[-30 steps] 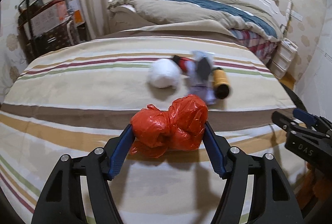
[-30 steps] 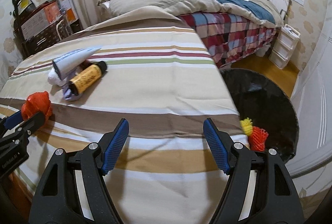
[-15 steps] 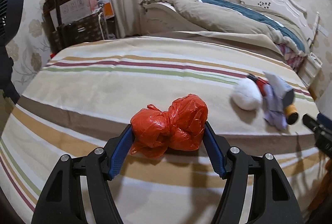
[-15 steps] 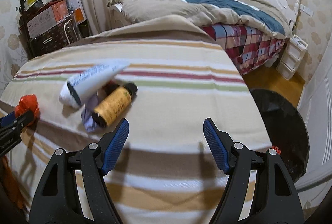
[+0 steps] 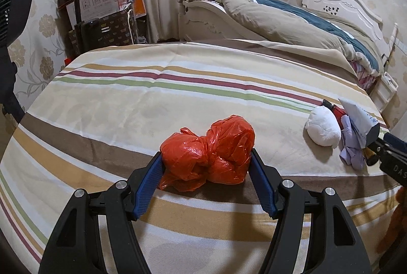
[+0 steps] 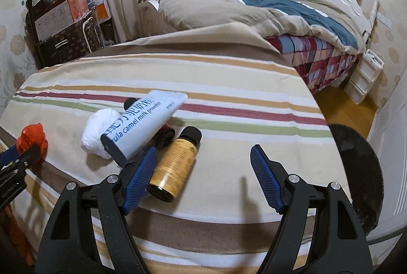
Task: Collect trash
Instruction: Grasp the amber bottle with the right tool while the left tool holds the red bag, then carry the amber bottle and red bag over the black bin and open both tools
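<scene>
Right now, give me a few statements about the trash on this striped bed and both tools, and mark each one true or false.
1. The left tool grips a crumpled red plastic bag. True.
2. The right tool holds the amber bottle. False: it is open, and the bottle lies on the striped bedcover beside its left finger.
3. A white tube with blue lettering lies over the other litter. True.
4. The amber bottle stands upright. False: it lies on its side.
5. The white wad sits to the right of the bottle in the right wrist view. False: it sits to the left, beyond the tube.
</scene>
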Tool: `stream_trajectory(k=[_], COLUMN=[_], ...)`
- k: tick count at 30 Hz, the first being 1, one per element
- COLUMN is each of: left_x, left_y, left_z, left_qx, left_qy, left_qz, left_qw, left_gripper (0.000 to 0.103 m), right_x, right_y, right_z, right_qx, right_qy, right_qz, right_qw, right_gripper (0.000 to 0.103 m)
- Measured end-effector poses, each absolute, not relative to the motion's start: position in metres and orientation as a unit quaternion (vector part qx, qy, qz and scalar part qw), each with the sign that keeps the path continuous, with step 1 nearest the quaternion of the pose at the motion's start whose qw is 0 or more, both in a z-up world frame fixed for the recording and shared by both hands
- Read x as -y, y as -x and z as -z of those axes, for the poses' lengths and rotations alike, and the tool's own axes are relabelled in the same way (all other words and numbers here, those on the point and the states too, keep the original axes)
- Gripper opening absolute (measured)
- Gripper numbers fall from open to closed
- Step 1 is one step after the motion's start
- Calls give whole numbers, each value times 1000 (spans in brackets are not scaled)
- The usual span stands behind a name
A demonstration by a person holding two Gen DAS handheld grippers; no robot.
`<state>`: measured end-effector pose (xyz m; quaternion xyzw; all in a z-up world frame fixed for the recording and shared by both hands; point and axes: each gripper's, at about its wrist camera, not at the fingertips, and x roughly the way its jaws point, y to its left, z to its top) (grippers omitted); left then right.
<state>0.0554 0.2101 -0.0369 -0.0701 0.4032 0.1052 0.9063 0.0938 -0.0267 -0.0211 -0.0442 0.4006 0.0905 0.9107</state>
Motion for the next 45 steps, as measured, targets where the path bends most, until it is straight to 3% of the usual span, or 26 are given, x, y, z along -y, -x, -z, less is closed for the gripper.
stream_trajectory(k=[3, 12, 17, 19, 45], left_x=[-210, -210, -210, -209, -175], left_y=[-56, -57, -56, -57, -38], left_z=[37, 38, 37, 37, 33], left_qx=[-404, -404, -404, -404, -399], left_qy=[68, 66, 65, 66, 57], left_qz=[-104, -104, -104, -104, -77], left_qw=[906, 906, 906, 906, 912], left_gripper=[66, 66, 66, 66, 66], right_x=[27, 26, 31, 33, 90], right_y=[-96, -96, -93, -92, -61], right_z=[24, 34, 35, 36, 33], right_qx=[-405, -422, -424, -423, -415], right_qy=[42, 44, 41, 43, -1], right_qz=[-92, -102, -103, -101, -84], right_qw=[909, 900, 899, 899, 906], right_gripper=[72, 47, 27, 24, 23])
